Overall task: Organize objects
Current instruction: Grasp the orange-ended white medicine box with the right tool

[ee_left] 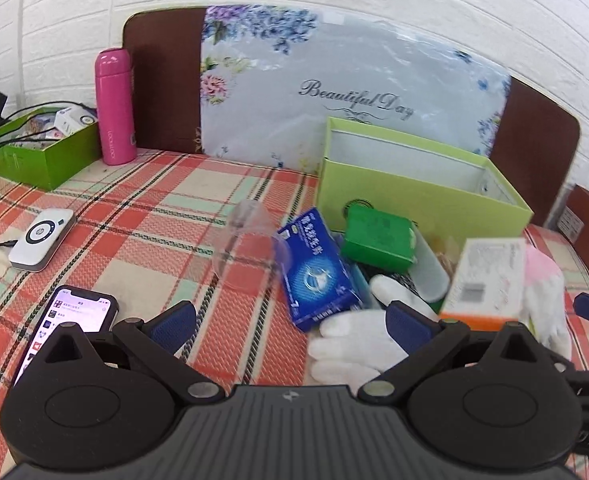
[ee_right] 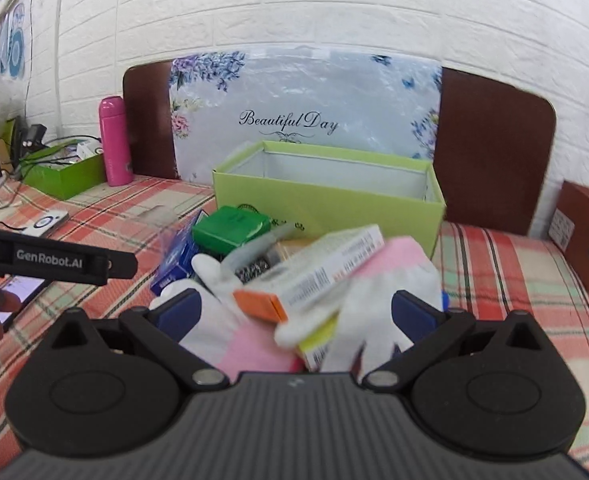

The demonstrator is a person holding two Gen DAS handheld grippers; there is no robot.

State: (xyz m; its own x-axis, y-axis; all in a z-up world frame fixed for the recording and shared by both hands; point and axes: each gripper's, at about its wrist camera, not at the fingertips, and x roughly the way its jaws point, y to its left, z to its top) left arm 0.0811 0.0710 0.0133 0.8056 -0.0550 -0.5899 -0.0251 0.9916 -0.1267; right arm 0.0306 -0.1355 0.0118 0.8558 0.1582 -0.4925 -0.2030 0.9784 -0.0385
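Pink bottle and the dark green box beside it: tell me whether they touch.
Apart. In the left wrist view a strip of plaid cloth shows between the pink bottle and the dark green box; the right wrist view agrees.

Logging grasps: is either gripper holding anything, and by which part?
Nothing is held. The left gripper and right gripper are both open above the pile.

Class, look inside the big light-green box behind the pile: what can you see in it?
Inside the light-green box only bare white inner walls show; nothing rises above the rim. Its floor is hidden by the front wall, so low items cannot be ruled out.
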